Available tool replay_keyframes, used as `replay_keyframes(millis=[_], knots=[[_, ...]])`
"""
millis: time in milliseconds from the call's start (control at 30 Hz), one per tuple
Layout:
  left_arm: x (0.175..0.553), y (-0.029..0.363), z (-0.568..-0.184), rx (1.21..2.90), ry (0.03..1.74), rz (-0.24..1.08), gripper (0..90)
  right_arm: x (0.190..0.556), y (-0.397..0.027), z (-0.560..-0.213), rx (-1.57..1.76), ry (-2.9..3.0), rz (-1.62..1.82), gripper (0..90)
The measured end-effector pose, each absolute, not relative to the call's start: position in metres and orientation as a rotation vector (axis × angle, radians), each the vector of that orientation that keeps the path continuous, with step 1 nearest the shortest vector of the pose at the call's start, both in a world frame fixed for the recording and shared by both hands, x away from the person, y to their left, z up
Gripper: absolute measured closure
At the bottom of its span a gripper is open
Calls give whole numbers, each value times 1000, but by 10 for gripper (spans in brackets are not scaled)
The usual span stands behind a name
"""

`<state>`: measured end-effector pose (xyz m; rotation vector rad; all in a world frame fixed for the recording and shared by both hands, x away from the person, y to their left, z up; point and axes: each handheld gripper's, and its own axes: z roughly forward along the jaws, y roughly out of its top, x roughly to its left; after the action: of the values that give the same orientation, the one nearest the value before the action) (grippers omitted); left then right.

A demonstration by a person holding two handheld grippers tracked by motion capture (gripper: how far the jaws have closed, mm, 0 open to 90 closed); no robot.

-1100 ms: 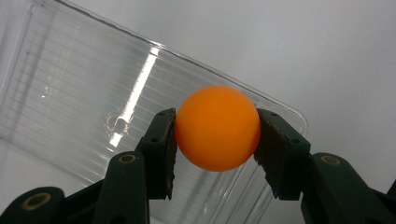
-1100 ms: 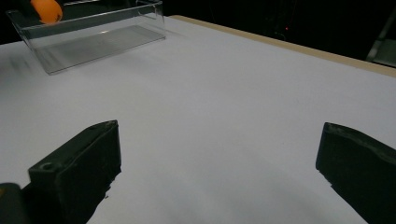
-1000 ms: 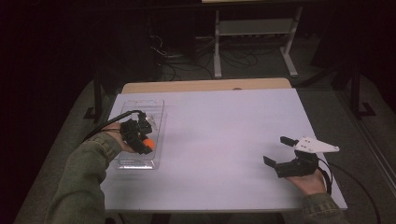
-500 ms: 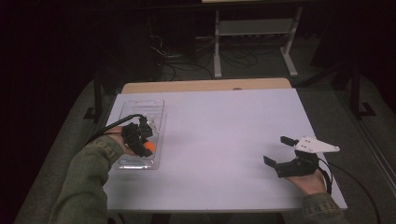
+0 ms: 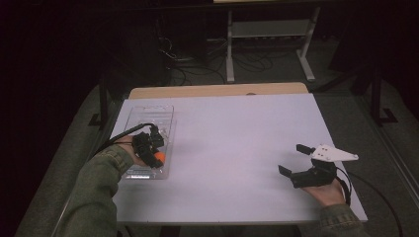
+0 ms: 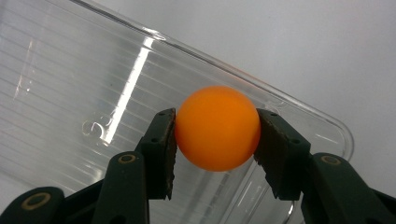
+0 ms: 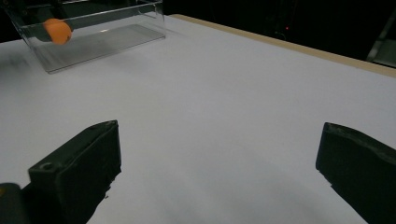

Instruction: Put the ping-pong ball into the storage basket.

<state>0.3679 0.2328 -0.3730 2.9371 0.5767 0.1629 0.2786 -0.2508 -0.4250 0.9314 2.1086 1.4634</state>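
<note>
An orange ball (image 6: 217,128) is clamped between the black pads of my left gripper (image 6: 217,119), which is shut on it. Ball and gripper hang over the near end of a clear plastic tray (image 6: 70,70). From the high view the tray (image 5: 148,116) lies at the table's left side, with the left gripper (image 5: 157,154) and the ball (image 5: 159,157) above its near part. My right gripper (image 5: 293,159) rests low at the table's right front, its jaws open with nothing between them. In the right gripper view the right gripper (image 7: 219,140) faces the ball (image 7: 57,31) and the tray (image 7: 107,39) far off.
The white table top (image 5: 237,138) stretches between the two hands, with a wooden strip (image 5: 217,90) along its far edge. Beyond the table, a metal stand (image 5: 267,34) and cables (image 5: 183,69) are on the dark floor.
The left gripper, with the ball in it, has shifted slightly toward the near end of the tray. The right gripper has stayed put.
</note>
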Motion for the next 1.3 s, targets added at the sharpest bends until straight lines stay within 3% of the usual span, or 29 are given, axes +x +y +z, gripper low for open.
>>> replay_keyframes(millis=[733, 1300], knots=[[369, 236, -377, 2925, 642, 146, 478, 279, -251, -425, 933, 2109, 1462, 0], [371, 245, -367, 2858, 738, 277, 274, 278, -251, -425, 934, 2108, 1460, 0]])
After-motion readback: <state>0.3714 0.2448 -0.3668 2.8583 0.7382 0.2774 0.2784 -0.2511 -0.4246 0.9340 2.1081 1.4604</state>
